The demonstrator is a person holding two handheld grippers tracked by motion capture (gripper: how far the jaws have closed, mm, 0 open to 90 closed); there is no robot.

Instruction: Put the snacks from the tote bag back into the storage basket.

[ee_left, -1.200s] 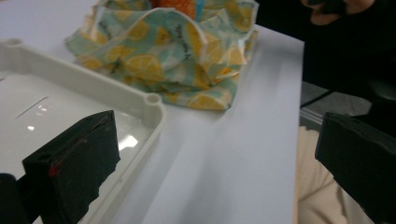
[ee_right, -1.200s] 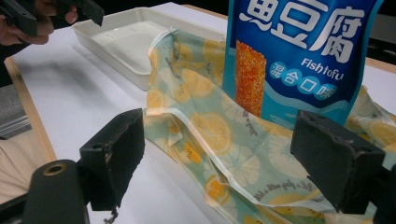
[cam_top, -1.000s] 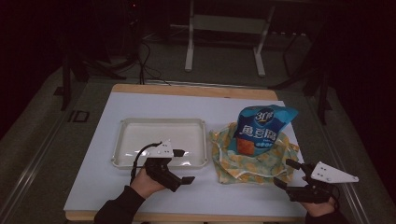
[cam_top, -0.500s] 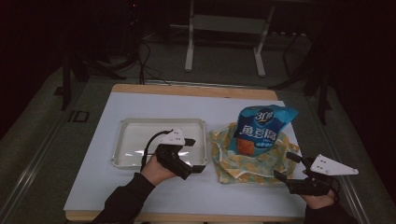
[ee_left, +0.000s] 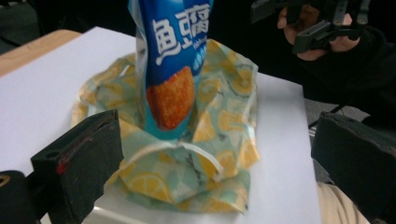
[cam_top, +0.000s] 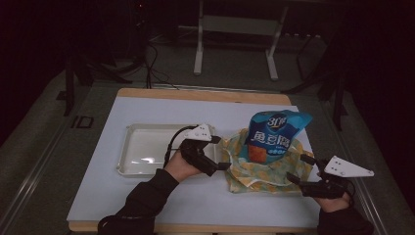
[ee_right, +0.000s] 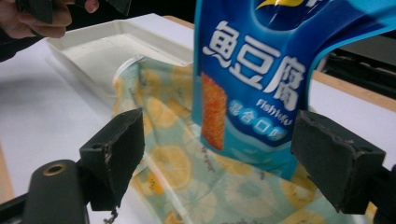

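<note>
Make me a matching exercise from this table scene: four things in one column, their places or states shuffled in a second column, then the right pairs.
Things
1. blue glossy snack bag
2. lemon-print fabric pouch
3. shallow white plastic tray
4. left gripper

Places or states
A. open, at the pouch's left edge
B. empty, left of the pouch
C. crumpled under the bag
D. standing upright in the pouch

Pairs: 1-D, 2-C, 3-B, 4-A

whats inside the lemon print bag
A blue snack packet stands upright in the lemon print bag, its top well above the rim. The packet's base and anything else in the bag are hidden by the fabric.
</note>
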